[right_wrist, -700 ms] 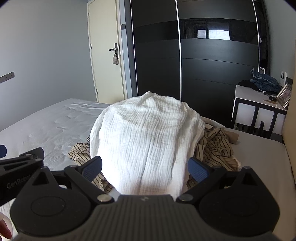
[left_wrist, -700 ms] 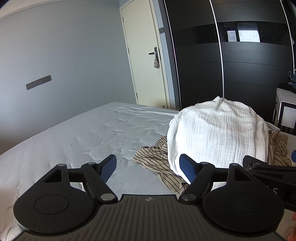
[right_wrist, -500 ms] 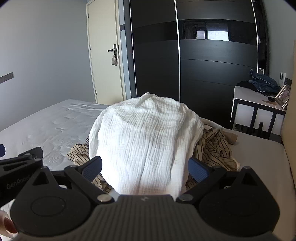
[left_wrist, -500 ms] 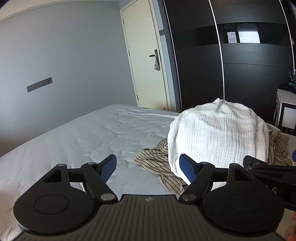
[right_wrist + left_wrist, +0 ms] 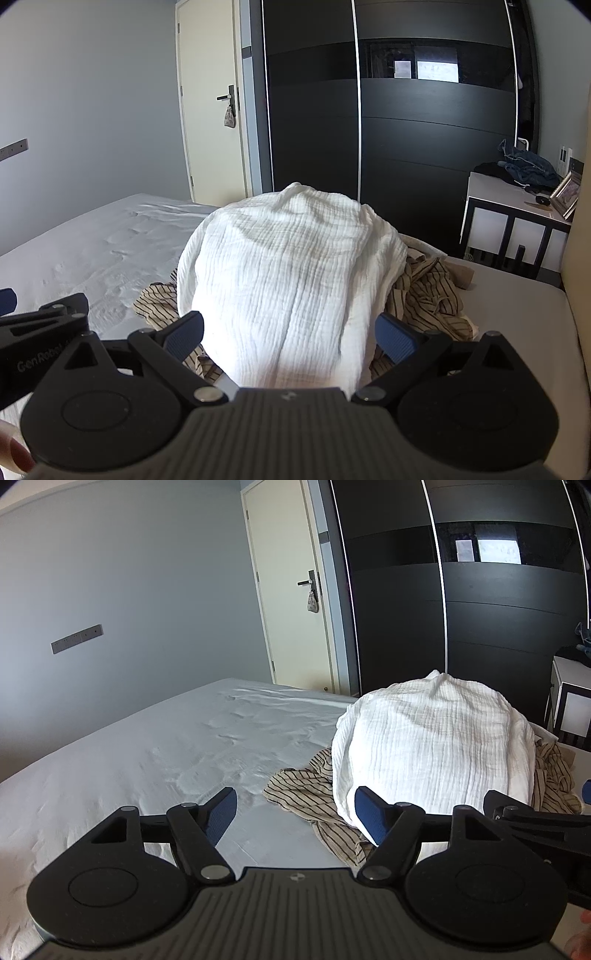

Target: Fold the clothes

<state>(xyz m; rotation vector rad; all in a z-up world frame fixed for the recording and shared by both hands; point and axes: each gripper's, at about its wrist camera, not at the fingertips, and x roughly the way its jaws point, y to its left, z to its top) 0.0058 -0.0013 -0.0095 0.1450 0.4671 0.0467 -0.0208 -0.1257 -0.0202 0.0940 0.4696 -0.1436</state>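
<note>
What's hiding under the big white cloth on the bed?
Striped beige clothing pokes out from under both sides of the white cloth. Whatever makes the big lump underneath is covered, so it cannot be seen.

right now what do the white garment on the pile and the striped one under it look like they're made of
White garment: looks like a soft crinkled cotton gauze, matte; fine ripples run all over its surface. Striped garment: seems a thin, light woven fabric, beige with dark pinstripes, lying in loose limp folds. The exact fibre of either cannot be told.
</note>
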